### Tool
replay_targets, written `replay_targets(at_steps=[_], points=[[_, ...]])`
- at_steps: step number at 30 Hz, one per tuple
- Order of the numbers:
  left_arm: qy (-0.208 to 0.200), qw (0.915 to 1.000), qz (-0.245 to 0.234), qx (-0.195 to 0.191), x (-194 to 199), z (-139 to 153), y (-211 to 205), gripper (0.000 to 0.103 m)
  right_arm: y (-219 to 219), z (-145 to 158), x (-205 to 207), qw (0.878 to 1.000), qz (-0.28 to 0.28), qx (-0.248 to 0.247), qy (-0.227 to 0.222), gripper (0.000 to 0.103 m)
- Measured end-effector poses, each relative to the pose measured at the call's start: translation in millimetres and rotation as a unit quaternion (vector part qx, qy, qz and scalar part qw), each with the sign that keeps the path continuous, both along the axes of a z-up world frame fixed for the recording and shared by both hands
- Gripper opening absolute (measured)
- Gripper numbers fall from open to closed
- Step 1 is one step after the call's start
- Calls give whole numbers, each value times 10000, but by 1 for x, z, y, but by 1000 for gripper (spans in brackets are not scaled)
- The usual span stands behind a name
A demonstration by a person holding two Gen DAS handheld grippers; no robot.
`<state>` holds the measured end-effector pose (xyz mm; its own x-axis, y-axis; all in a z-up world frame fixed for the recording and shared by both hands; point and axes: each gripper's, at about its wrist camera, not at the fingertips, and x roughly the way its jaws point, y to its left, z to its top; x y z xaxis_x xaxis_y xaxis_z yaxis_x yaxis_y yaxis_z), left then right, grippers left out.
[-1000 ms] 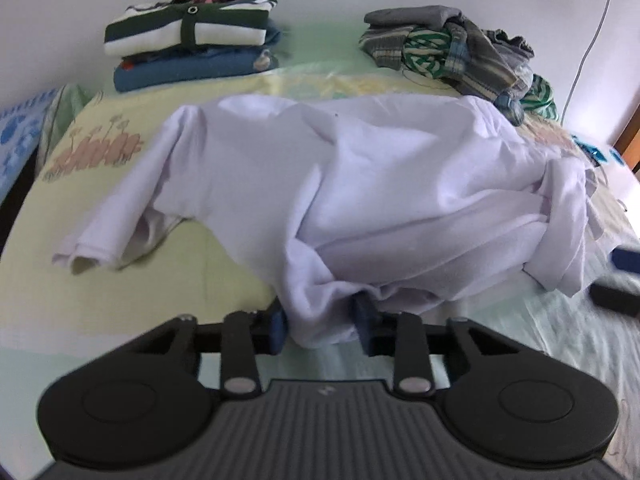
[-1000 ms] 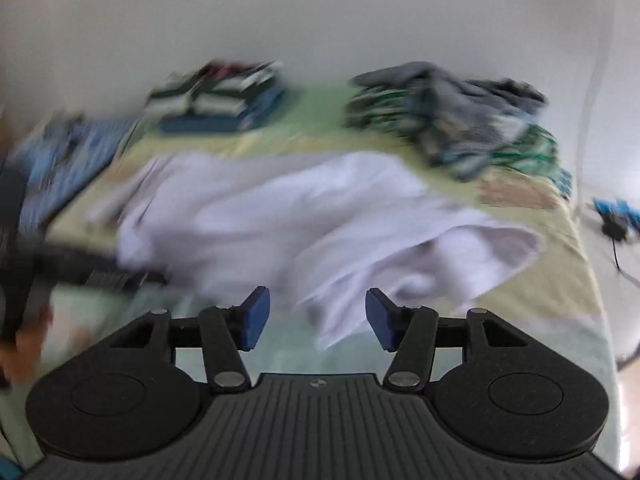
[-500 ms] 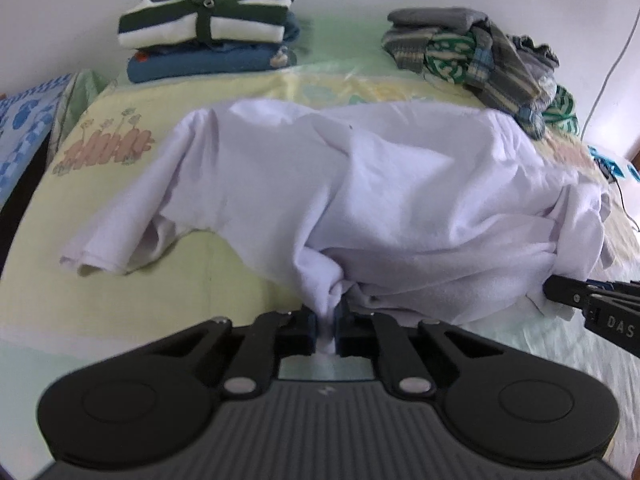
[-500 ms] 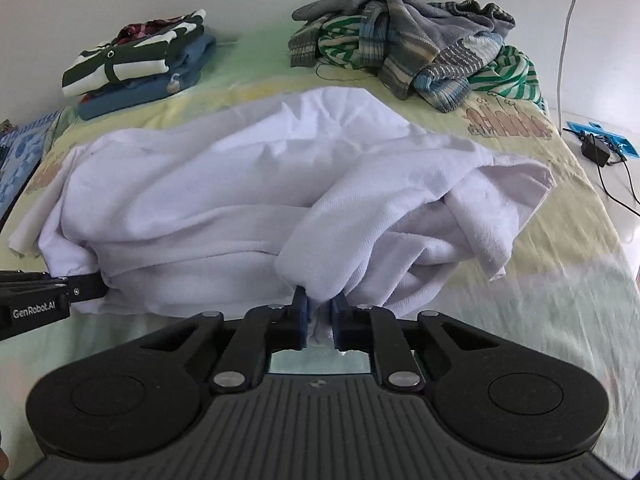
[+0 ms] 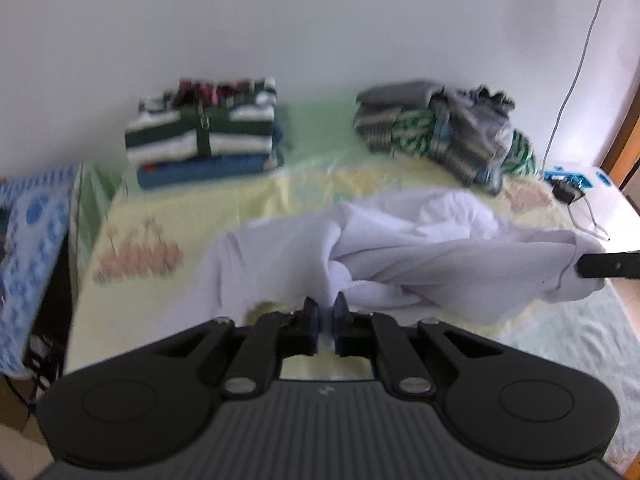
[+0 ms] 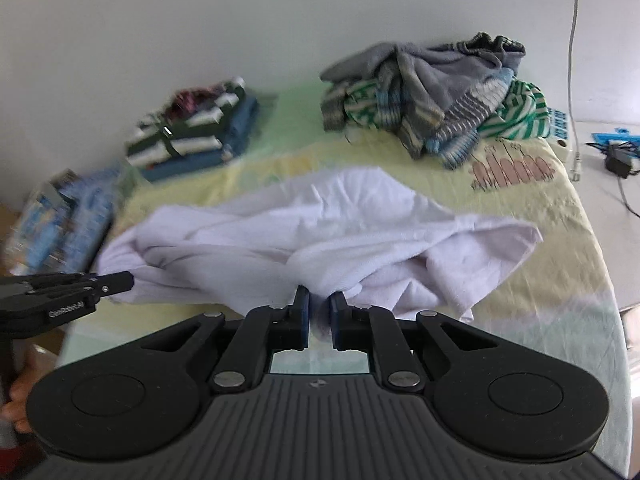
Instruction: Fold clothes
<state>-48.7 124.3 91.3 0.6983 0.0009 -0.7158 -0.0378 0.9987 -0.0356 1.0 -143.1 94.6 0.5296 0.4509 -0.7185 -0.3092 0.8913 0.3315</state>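
Now both the left tool [image 5: 326, 314] and right tool [image 6: 319, 308] pinch the white garment [image 6: 340, 216].

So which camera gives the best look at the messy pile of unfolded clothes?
The right wrist view: the unfolded pile sits large and fairly sharp, stripes and green pattern readable. The left wrist view shows it smaller and blurred.

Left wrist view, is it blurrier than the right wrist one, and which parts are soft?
Left wrist view: motion-smeared throughout, the folded stack and white garment soft. Right wrist view: sharper centrally, with clear garment creases, but the left edge smears. Both bend with fisheye distortion.
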Motion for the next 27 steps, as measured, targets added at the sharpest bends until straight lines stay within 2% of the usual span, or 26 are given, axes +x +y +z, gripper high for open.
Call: replay_targets(at_steps=[4, 6, 9, 15, 18, 20, 22, 23, 25, 27], points=[[-131, 9997, 12, 187, 21, 13, 5, 5, -14, 19, 18, 9992, -15, 398, -39, 11], [-196, 9991, 15, 377, 37, 12, 3, 5, -13, 19, 31, 9992, -98, 329, -200, 11], [-67, 9987, 109, 503, 72, 0, 5, 5, -7, 9, 58, 9990, -272, 170, -312, 11], [372, 9975, 174, 569, 131, -54, -1, 6, 15, -53, 114, 9972, -560, -404, -277, 11], [592, 9957, 70, 715, 137, -78, -11, 14, 23, -88, 129, 9962, -543, -654, -171, 14], [586, 9950, -5, 812, 129, -83, -13, 16, 16, -94, 132, 9959, -622, -654, -97, 33], [597, 9961, -59, 643, 113, -80, -6, 31, 3, -81, 123, 9972, -611, -416, -136, 38], [575, 9970, -31, 521, 102, -76, -1, 35, -3, -73, 117, 9977, -567, -310, -182, 41], [495, 9984, 88, 270, 78, -68, 10, 59, -12, -52, 93, 9977, -373, -429, -381, 51], [443, 9989, 159, 26, 55, -62, 14, 63, -17, -38, 65, 9968, -157, -485, -617, 59]])
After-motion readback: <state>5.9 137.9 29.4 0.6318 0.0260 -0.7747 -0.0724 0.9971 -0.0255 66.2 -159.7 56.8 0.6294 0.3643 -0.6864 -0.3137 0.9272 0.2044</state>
